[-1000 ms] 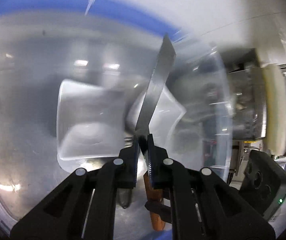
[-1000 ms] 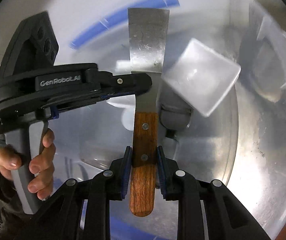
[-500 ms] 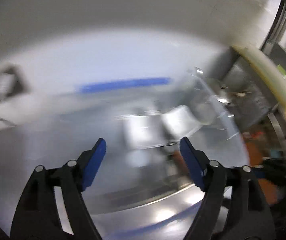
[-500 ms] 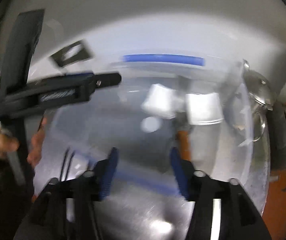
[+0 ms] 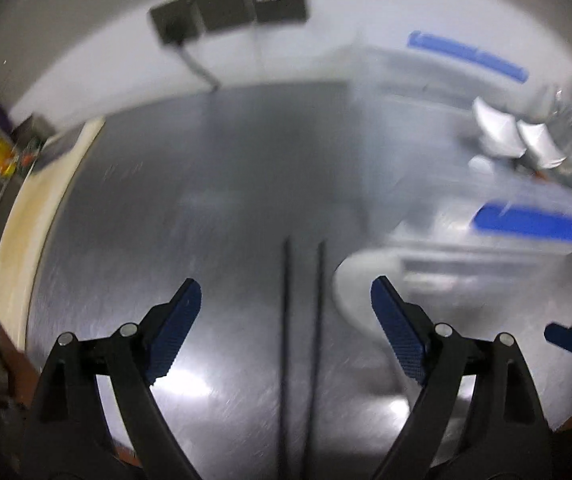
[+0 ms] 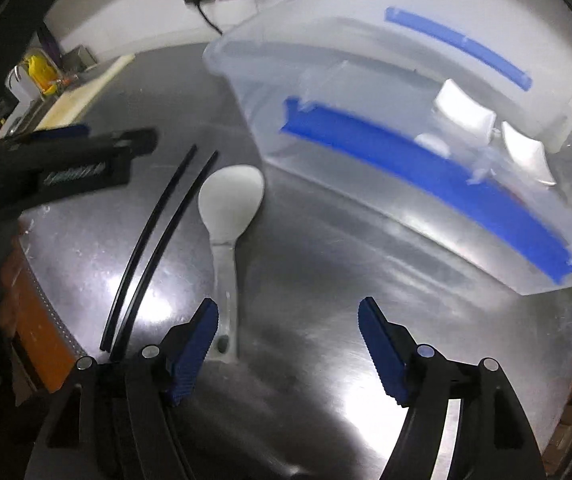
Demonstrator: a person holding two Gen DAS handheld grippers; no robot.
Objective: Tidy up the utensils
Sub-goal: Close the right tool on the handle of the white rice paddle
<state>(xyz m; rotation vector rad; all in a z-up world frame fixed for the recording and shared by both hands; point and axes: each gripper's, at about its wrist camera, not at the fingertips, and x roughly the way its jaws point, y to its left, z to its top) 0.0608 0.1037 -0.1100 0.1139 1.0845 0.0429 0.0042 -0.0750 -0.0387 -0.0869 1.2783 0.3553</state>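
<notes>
On the steel table (image 6: 326, 280) your right gripper (image 6: 288, 344) and left gripper (image 5: 286, 320) have just been opening, both empty; black chopsticks (image 6: 158, 240) lie between the left one's jaws; the white spoon (image 6: 226, 216) lies beside them, near the clear bin (image 6: 426, 160).

No text, label, brand, number or sign can be read here. The one marking in sight is a pale strip of lettering on the side of the left gripper (image 6: 74, 170), just left of the black chopsticks (image 6: 154, 240), and it is too blurred to make out.
</notes>
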